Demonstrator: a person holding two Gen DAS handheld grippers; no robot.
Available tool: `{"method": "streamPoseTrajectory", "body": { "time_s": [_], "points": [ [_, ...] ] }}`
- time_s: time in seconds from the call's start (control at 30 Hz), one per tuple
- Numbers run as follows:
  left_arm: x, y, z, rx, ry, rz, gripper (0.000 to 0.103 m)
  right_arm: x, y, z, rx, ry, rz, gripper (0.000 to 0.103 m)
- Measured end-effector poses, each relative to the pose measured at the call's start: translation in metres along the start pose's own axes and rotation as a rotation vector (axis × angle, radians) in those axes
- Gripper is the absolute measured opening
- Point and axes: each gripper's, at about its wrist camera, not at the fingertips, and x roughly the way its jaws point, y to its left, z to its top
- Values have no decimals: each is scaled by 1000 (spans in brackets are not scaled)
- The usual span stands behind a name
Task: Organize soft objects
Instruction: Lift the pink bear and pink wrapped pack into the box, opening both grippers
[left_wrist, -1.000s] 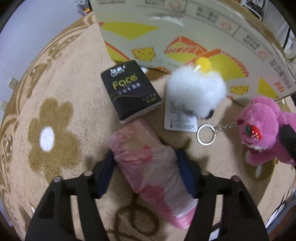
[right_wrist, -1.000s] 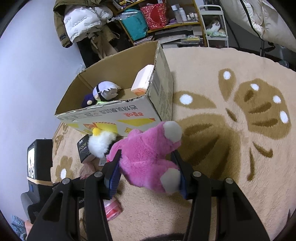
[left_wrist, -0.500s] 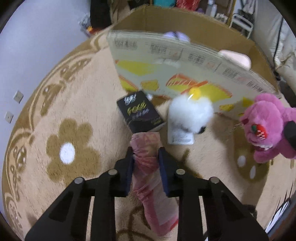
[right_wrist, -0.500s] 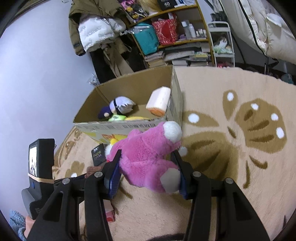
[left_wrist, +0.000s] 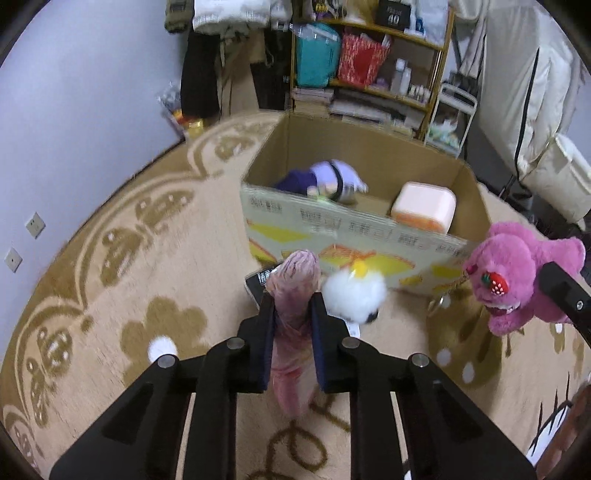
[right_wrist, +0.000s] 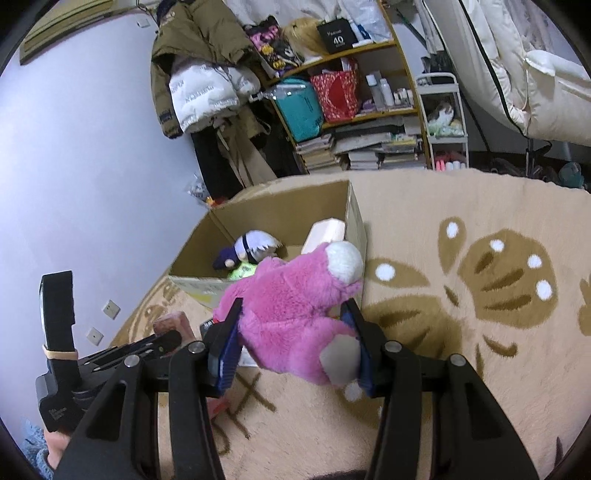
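Left gripper (left_wrist: 293, 325): jaws closed tight on the pink wrapped roll (left_wrist: 295, 291), which they squeeze at its middle. A second ago the jaws stood wide on either side of the roll as it lay on the rug; now the roll is pinched narrow and carried clear of the rug (left_wrist: 110, 266), its far end pointing to 12 o'clock.

Right gripper (right_wrist: 295, 343): jaws part-open around the pink plush bear (right_wrist: 291, 314), gripping its body. The hold is unchanged over the last second, but the bear now sits higher against the box.

Box (left_wrist: 354, 229): cardboard, open top, at 12 o'clock from both grippers. Earlier only its printed front wall showed in the left view; now the inside shows, so both grippers have risen.

Meaning for task: judged as both items lifted and in transit toward the box; release not yet done.

Already in box: a purple-and-white doll (left_wrist: 328, 181) and a pale block with an orange edge (left_wrist: 423, 208).

Left on rug: white fluffy toy (left_wrist: 354, 295) just right of the roll, and a black tissue pack (left_wrist: 258, 282) behind it.

Hidden or unclear: tissue pack mostly covered by roll and jaws; the bear's lower half is cut by the right gripper in the left view; the green item beside the doll cannot be identified; motion blur softens the box print.
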Motion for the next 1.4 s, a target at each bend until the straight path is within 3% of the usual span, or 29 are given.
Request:
{"method": "streamPoseTrajectory", "body": {
  "time_s": [0.4, 0.57, 0.87, 1.17, 1.4],
  "points": [
    [-29, 19, 23, 10, -141, 3, 14, -19, 5, 10, -18, -81, 42, 54],
    [-57, 26, 32, -13, -284, 65, 14, -20, 7, 13, -35, -151, 28, 54],
    [-81, 18, 65, 69, -480, 55, 14, -8, 9, 26, -46, -192, 25, 54],
    [-60, 5, 96, 126, -507, -13, 14, 7, 23, 54, -115, -239, 37, 54],
    [-27, 5, 104, 101, -423, -116, 14, 37, 29, 53, -158, -216, 27, 54]
  ]
}}
